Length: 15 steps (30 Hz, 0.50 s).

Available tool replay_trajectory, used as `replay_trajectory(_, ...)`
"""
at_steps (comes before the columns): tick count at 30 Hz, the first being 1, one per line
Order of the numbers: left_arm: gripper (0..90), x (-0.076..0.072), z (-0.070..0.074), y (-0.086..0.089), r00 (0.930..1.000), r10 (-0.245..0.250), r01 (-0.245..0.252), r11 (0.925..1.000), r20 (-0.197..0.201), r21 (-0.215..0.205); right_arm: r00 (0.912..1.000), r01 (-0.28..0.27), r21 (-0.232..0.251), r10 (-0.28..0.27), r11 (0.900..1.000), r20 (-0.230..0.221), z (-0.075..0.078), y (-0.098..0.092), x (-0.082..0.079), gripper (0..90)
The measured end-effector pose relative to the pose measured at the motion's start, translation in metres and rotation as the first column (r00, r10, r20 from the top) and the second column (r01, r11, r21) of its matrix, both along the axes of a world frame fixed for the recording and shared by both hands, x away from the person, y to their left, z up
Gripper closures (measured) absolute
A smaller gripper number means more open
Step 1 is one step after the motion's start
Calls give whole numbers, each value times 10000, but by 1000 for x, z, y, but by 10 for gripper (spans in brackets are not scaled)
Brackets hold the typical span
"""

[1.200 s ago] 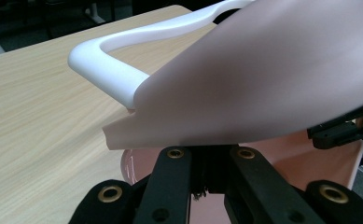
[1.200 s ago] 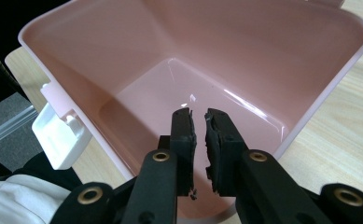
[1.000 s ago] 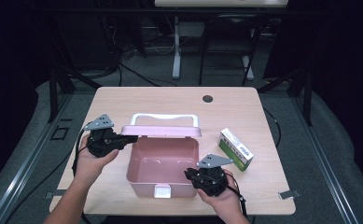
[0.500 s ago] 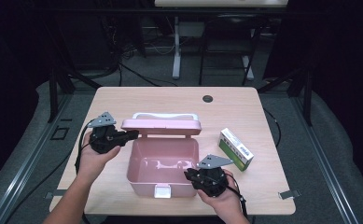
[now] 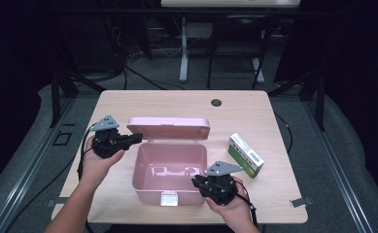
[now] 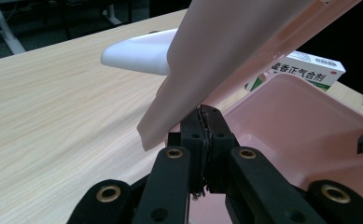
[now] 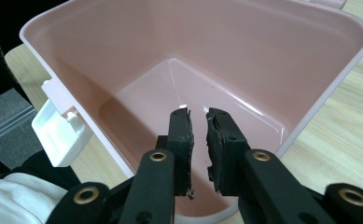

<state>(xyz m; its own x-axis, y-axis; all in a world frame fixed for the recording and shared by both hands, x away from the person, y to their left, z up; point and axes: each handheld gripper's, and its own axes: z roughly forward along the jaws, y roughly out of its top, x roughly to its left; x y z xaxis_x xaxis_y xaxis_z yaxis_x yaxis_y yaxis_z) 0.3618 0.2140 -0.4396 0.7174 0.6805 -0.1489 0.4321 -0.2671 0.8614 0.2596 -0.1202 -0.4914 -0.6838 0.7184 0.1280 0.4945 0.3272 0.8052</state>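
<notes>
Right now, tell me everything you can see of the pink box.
The pink box looks like smooth, glossy moulded plastic, rectangular with rounded corners, sitting on the wooden table. Its hinged lid is open, swung back past upright, with a white handle on its outer face and a white latch on the front wall. Inside is empty. The left gripper is shut on the lid's edge; the right gripper sits slightly parted above the near rim.

i saw the pink box (image 5: pixel 169 187) open from above, its raised lid (image 5: pixel 169 128) walling off the far side; a green carton (image 5: pixel 245 155) stood just right, the surface (image 5: pixel 177 102) beyond lay bare.
</notes>
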Motion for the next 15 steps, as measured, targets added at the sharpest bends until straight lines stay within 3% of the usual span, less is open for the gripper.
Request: replay_trajectory(15,887,6,-6,2,9997,80,-80,10000,-221,33,10000,-13,4,13,10000,41,0,0,0,790)
